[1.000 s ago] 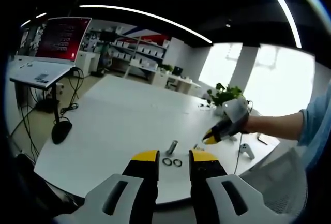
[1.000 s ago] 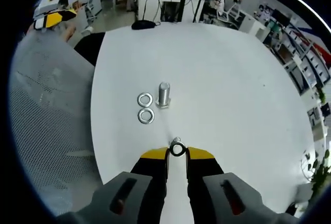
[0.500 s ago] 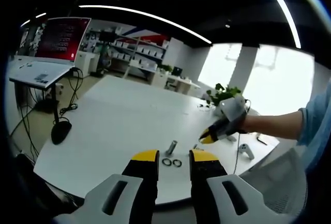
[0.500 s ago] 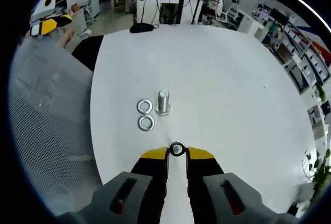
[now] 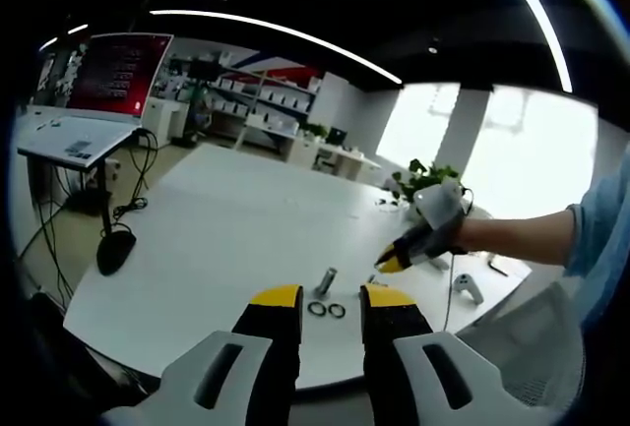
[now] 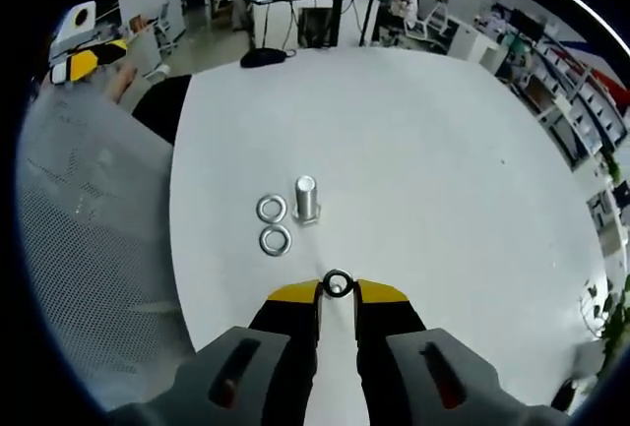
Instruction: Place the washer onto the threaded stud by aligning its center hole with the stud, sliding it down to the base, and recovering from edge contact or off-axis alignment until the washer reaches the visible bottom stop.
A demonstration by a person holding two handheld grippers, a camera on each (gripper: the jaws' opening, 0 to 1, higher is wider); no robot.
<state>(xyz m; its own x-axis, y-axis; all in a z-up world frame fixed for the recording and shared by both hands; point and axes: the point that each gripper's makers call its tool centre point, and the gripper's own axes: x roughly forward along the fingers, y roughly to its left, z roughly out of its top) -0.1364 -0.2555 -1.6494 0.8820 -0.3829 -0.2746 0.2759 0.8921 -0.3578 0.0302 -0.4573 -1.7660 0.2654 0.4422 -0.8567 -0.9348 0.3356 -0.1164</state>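
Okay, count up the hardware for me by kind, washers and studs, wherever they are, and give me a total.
Washers: 3, two lying flat on the white table beside the stud, and, and one gripped in the right gripper, at.
Threaded stud: 1, standing upright.
Total: 4.

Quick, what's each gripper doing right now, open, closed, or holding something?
Left gripper: open, holding nothing.
Right gripper: shut on a washer pinched between its tips.
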